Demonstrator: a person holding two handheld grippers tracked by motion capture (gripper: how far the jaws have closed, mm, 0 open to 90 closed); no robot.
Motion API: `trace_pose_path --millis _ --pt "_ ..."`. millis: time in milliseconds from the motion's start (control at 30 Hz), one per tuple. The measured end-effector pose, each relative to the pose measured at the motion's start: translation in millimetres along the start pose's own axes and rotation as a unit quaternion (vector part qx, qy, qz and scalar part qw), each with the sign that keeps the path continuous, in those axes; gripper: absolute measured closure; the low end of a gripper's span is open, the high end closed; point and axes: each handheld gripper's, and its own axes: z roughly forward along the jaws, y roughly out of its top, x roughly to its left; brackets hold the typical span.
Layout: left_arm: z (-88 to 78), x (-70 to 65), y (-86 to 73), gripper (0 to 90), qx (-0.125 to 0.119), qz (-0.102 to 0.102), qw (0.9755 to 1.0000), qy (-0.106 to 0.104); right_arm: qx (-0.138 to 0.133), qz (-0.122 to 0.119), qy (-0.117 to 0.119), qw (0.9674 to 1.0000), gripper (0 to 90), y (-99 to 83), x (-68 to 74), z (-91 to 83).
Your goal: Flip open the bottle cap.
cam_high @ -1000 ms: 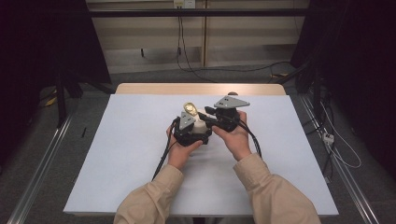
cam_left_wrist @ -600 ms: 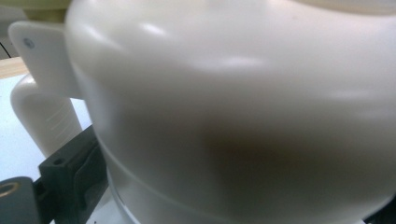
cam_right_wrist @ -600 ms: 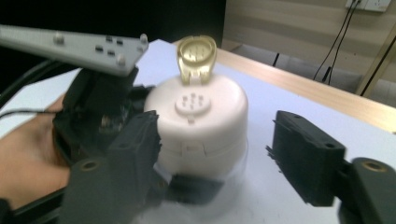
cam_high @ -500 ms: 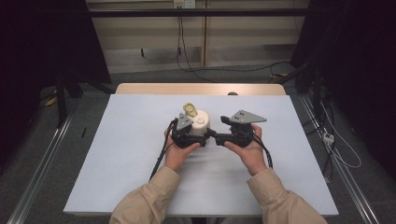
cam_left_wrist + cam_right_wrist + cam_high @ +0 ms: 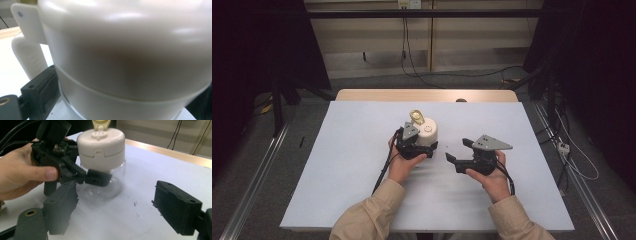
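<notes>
A clear glass jar (image 5: 428, 134) with a cream lid (image 5: 101, 142) and a yellowish loop on top stands upright mid-table. My left gripper (image 5: 423, 145) is shut on the jar, with one black jaw pressed on the glass just below the lid. In the left gripper view the lid (image 5: 125, 50) looms close and blurred, with a black finger (image 5: 40, 85) at its left. My right gripper (image 5: 458, 151) stands open and holds nothing. It is apart from the jar at its right, with its jaws pointing towards it. In the right gripper view the jar stands beyond that gripper's (image 5: 117, 207) wide gap.
The white table sheet (image 5: 352, 165) lies bare around the hands, with a wooden edge (image 5: 377, 95) at the back. Cables (image 5: 462, 75) run over the floor behind the table. Metal rails (image 5: 257, 180) flank both sides. A few dark specks (image 5: 136, 203) mark the sheet near the jar.
My right gripper has left the jar's lid and drawn away to the right and towards the person, now open. The left gripper keeps its hold on the jar.
</notes>
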Motion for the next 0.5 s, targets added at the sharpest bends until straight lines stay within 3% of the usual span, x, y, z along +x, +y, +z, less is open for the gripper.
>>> trace_pose_path --millis 300,400,500 --pt "-5.1 -0.7 -1.7 3.4 0.014 0.001 0.9999 -0.001 0.000 -0.003 0.004 1.0000 17.5 -12.9 2.0 -11.2" --pt "-8.0 -0.3 -2.4 3.4 0.019 -0.012 0.9997 -0.008 -0.001 0.000 0.003 1.0000 17.3 -14.4 0.5 -13.7" --pt "-10.9 -0.6 -5.3 4.7 0.050 0.009 0.9987 -0.006 -0.002 0.003 0.001 1.0000 17.2 -15.9 -0.6 -15.6"
